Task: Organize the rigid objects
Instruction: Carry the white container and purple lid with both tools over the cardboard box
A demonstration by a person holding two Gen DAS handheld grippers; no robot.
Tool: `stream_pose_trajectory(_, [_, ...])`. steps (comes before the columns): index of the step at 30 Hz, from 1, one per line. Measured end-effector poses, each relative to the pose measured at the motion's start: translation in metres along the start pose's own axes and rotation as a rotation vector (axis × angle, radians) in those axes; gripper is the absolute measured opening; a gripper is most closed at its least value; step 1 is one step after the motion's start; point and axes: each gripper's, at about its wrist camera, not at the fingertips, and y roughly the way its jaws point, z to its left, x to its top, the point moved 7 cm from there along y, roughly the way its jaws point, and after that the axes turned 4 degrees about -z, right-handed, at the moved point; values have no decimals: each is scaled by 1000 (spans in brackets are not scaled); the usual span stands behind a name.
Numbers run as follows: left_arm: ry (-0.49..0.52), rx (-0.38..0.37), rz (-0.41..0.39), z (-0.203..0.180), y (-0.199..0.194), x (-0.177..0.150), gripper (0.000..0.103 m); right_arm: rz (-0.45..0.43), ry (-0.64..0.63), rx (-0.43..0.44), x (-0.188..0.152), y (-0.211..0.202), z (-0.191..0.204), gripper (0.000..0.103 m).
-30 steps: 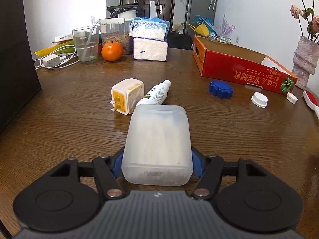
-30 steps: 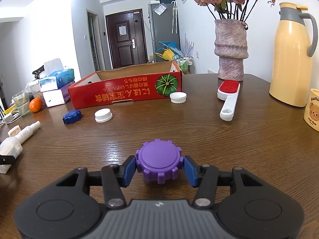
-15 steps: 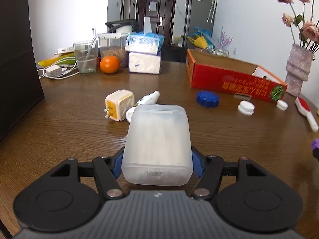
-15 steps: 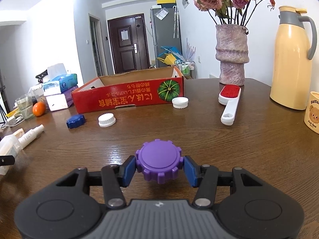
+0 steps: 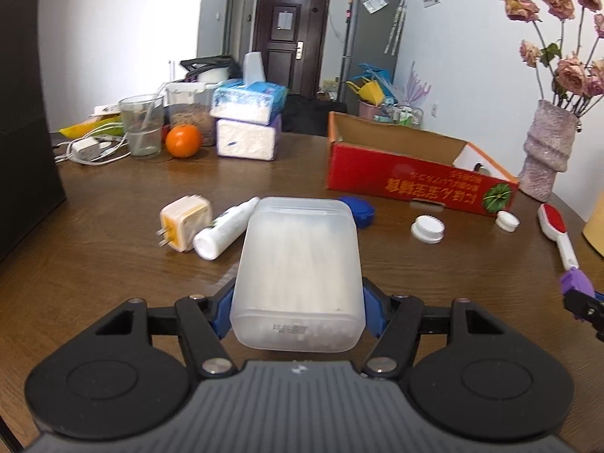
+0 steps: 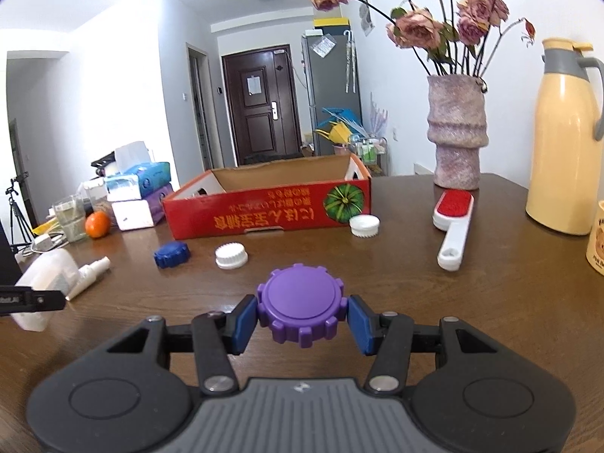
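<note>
My left gripper (image 5: 297,311) is shut on a frosted white plastic box (image 5: 298,275) of cotton swabs, held off the wooden table (image 5: 113,264). My right gripper (image 6: 301,319) is shut on a purple ridged cap (image 6: 301,306), also lifted. In the right wrist view the frosted box (image 6: 45,275) shows at far left; in the left wrist view the purple cap (image 5: 573,281) shows at far right. On the table lie a blue cap (image 6: 171,255), two white caps (image 6: 231,255) (image 6: 364,225), a small spray bottle (image 5: 226,228), a plug adapter (image 5: 183,222) and a red-headed brush (image 6: 453,222). An open red cardboard box (image 6: 271,207) stands behind them.
Tissue packs (image 5: 247,120), an orange (image 5: 184,140), a glass (image 5: 142,124) and a charger with cables (image 5: 85,150) crowd the far left. A vase of dried roses (image 6: 456,136), a yellow thermos (image 6: 566,143) and a mug (image 6: 596,241) stand at the right.
My left gripper has risen and pulled back with the frosted box, so the plug and spray bottle look farther off. The right gripper has tilted slightly, still shut on the purple cap.
</note>
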Motion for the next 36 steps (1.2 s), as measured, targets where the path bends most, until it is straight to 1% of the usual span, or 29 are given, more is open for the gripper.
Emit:
stream_pose_trajectory(6, [12,-29,-31,-23,-2,20,66,-24,-5,19,15,0,9,51])
stream_pose_trajectory(16, [5,-53,-78,-47,4,49,66,-63,-11,38,42,11,19,51])
stream_pose_trajectory(22, [-16,-58,-94,-54,16,66,66,-82,-5,45,56,24,22,51])
stream_pose_trajectory(31, [-13,-55,-117,-69,38,87,66,-104,10,50,77,49,26,51])
stream_pose_trajectory(36, [-28,-52,-126,-73,53,98,66,-120,17,52,88,66,28,51])
